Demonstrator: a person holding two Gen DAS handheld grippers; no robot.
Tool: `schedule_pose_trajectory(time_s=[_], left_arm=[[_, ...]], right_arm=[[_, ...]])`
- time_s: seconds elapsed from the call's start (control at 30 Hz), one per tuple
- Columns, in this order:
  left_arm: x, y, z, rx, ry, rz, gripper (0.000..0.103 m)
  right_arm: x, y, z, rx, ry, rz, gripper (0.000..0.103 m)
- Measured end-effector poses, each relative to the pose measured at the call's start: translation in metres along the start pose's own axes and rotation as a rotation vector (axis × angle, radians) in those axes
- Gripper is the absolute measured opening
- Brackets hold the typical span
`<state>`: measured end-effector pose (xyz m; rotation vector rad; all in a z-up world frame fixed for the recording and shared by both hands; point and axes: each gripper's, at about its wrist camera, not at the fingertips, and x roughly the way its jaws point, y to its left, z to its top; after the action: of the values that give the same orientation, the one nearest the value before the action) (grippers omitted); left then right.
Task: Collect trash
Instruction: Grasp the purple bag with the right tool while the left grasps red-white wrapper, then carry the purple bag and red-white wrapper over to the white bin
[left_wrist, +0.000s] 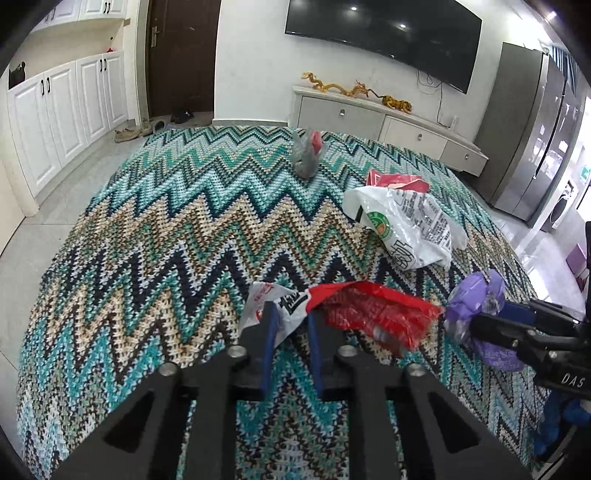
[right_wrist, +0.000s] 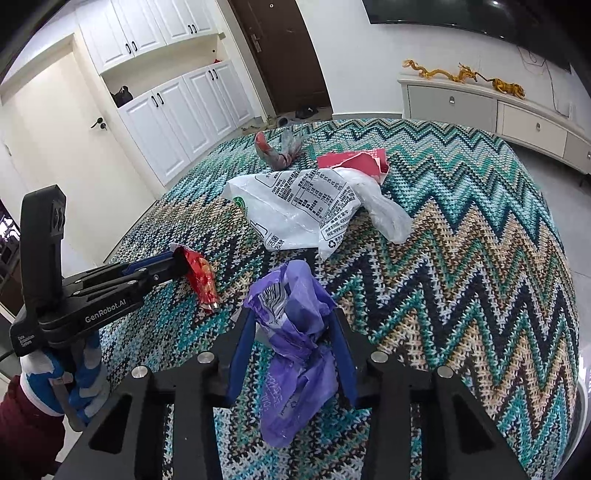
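Gripping thin film on both sides. Left gripper (left_wrist: 290, 319) fingers are pinched on the white end of the red snack wrapper (left_wrist: 373, 317), lower centre of frame; right gripper (right_wrist: 291, 332) fingers flank the purple plastic bag (right_wrist: 295, 343), seemingly clamped on it. Judged featherlight, limp, slippery; bunched folds grip best. Both tools reach forward, low over the zigzag-covered table (left_wrist: 147, 229). White bag (right_wrist: 295, 206) lies beyond, upper centre.

wrappers (left_wrist: 369, 317), bags (right_wrist: 295, 206) on blanket (left_wrist: 166, 221)
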<state>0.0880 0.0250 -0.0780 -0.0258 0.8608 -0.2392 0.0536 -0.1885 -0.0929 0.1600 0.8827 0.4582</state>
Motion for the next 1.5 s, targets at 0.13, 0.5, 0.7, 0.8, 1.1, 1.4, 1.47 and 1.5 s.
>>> schedule_pose_trajectory(time_s=[0.13, 0.5, 0.7, 0.8, 1.1, 1.4, 1.47, 1.5], left_arm=[[-0.009, 0.0, -0.003, -0.015, -0.015, 0.003, 0.007], [-0.046, -0.02, -0.007, 0.0, -0.077, 0.026, 0.003], [-0.064, -0.062, -0.002, 0.059, -0.113, -0.033, 0.003], [-0.068, -0.084, 0.0, 0.087, -0.121, -0.08, 0.003], [-0.07, -0.167, 0.014, 0.188, -0.108, -0.246, 0.003], [-0.05, -0.279, 0.014, 0.346, -0.045, -0.388, 0.003], [-0.041, -0.305, 0.012, 0.378, -0.017, -0.416, 0.003], [-0.039, -0.313, 0.01, 0.387, -0.008, -0.425, 0.003]], right_arm=[[-0.014, -0.002, -0.006, 0.005, -0.028, 0.01, 0.034], [-0.06, -0.015, -0.02, 0.036, -0.099, 0.022, 0.033], [-0.088, -0.028, -0.022, 0.077, -0.153, -0.008, 0.033], [-0.107, -0.035, -0.026, 0.087, -0.182, -0.054, 0.033], [-0.153, -0.094, -0.055, 0.218, -0.244, -0.196, 0.033], [-0.194, -0.186, -0.102, 0.417, -0.249, -0.376, 0.033], [-0.196, -0.2, -0.11, 0.434, -0.229, -0.419, 0.033], [-0.196, -0.209, -0.114, 0.446, -0.215, -0.44, 0.033]])
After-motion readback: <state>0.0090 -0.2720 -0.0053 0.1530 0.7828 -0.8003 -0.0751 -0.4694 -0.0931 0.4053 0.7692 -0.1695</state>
